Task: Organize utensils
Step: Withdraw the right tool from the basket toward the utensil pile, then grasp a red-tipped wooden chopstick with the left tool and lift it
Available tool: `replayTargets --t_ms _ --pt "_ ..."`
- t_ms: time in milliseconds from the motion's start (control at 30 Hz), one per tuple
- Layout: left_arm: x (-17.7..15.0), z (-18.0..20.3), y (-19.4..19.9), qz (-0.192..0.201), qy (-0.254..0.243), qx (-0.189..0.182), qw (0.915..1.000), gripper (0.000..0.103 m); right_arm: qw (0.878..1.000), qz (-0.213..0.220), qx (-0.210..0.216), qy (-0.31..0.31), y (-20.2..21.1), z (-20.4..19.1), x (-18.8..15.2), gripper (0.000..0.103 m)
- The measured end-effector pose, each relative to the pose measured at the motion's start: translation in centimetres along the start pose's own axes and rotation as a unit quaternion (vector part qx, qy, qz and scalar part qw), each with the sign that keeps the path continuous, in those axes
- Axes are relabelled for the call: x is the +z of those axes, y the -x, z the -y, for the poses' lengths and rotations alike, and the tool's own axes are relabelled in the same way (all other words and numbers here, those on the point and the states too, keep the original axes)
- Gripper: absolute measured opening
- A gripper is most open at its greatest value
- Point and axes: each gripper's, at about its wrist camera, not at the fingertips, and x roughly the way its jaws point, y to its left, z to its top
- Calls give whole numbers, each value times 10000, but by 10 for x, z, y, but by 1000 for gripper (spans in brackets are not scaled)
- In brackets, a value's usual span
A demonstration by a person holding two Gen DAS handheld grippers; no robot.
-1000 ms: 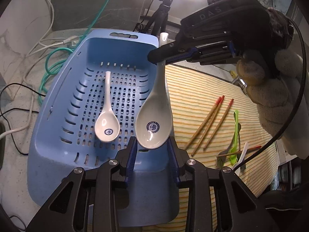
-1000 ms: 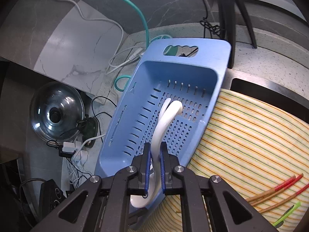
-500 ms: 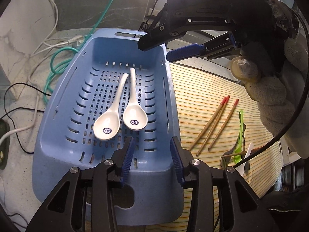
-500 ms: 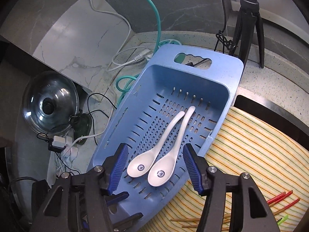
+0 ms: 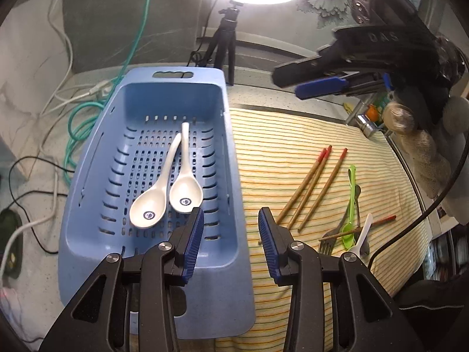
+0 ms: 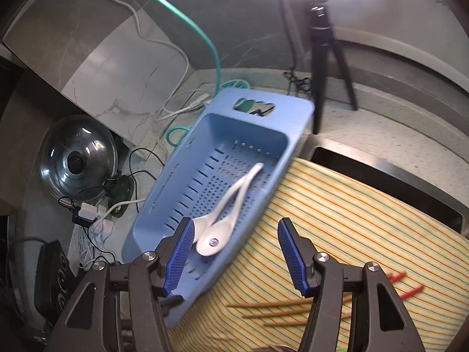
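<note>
Two white ceramic spoons (image 5: 148, 205) (image 5: 186, 193) lie side by side on the floor of the blue slotted basket (image 5: 88, 205), handles pointing away from me. My left gripper (image 5: 230, 234) hangs open over the basket's near right wall, with nothing between its jaws. My right gripper (image 5: 285, 83) is up at the right, held by a gloved hand, open and empty. In the right wrist view the right gripper (image 6: 234, 234) stands open above the spoons (image 6: 217, 234) and the basket's edge (image 6: 181, 182). Red-tipped chopsticks (image 5: 307, 187) lie on the striped cloth (image 5: 278, 146).
A green plastic spoon (image 5: 350, 205), a metal fork (image 5: 337, 231) and a small white spoon (image 5: 362, 234) lie piled on the cloth at the right. Behind the basket stand a black tripod (image 5: 225, 38) and loose cables (image 5: 79, 123). A glass pot lid (image 6: 77, 161) sits left.
A second ago both grippers held one white spoon over the basket. Both have let go; it now lies beside the other spoon. The right gripper has drawn off to the right.
</note>
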Motion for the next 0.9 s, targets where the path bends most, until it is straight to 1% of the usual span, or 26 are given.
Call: replayTargets --t_ms 133,267,367,467,533,600,633,667,700,733,800,900 --pt "6 15 -4 -26 -310 -19 9995 37 9989 298 -18 -358 30 32 -18 55" --pt "13 31 -13 -123 -593 -131 9981 37 9954 732 -223 -584 60 61 -40 55" --pt "20 44 -25 -265 -809 -139 9963 37 9932 811 -332 -763 74 77 -53 55" --pt "29 57 -38 -412 -1059 -144 9934 37 9915 716 -511 -960 76 92 -64 56" --pt "36 68 -48 -522 -1279 -237 9901 37 9902 519 -534 -1181 72 103 -70 55" --pt "41 78 -59 -645 -1418 -311 9873 29 9883 381 -488 -1391 66 110 -76 55" --pt "44 82 -65 -729 -1484 -346 9856 28 9871 323 -489 -1491 62 114 -79 55" --pt "47 86 -69 -789 -1530 -364 9844 23 9857 285 -495 -1586 58 117 -82 55" --pt "49 89 -75 -871 -1575 -388 9829 18 9844 261 -452 -1679 55 119 -84 53" --pt "51 93 -81 -969 -1608 -427 9813 17 9832 210 -355 -1777 49 122 -86 51" --pt "53 98 -91 -1123 -1628 -471 9791 17 9798 92 -247 -1980 40 128 -88 42" --pt "53 105 -103 -1283 -1709 -476 9757 17 9746 -35 -256 -2223 28 134 -92 37"
